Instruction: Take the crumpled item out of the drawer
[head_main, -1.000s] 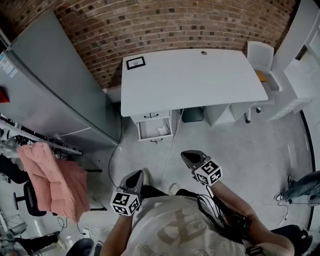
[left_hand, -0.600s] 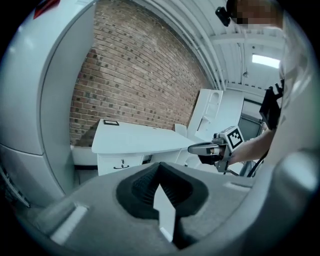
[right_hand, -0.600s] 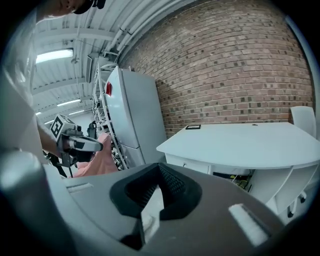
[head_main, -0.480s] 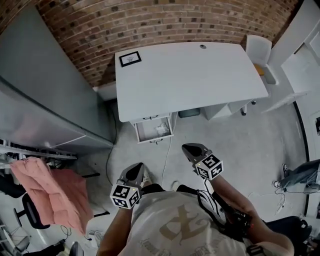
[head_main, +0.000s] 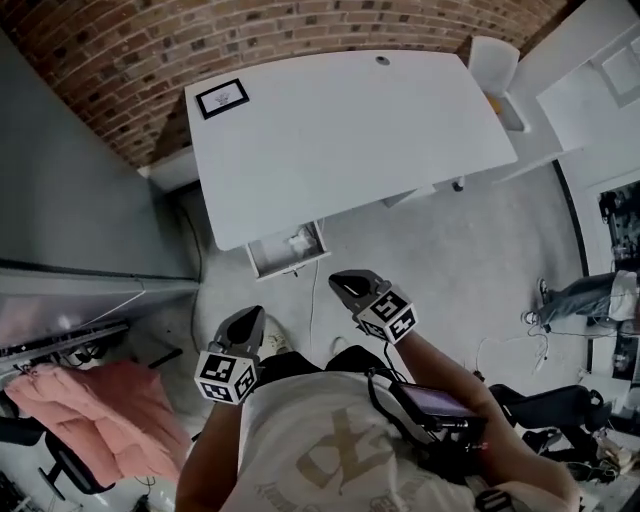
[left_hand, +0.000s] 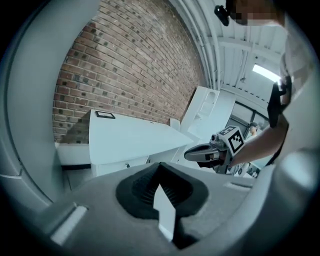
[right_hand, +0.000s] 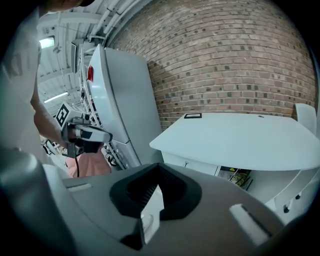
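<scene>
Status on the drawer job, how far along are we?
Done: the drawer under the desk stands open, with the crumpled item showing inside. In hand: nothing; the left hand-held gripper and the right hand-held gripper are both shut, empty and well short of the drawer. Left: reach in, grip the item and lift it out.

Two grippers are in view: the left gripper and the right gripper. Ahead of their jaws stands one white tabletop bearing one black-framed card. Under it is one open drawer holding one crumpled white item. One white chair stands farther ahead to the right. One pink garment lies behind the left jaws.
</scene>
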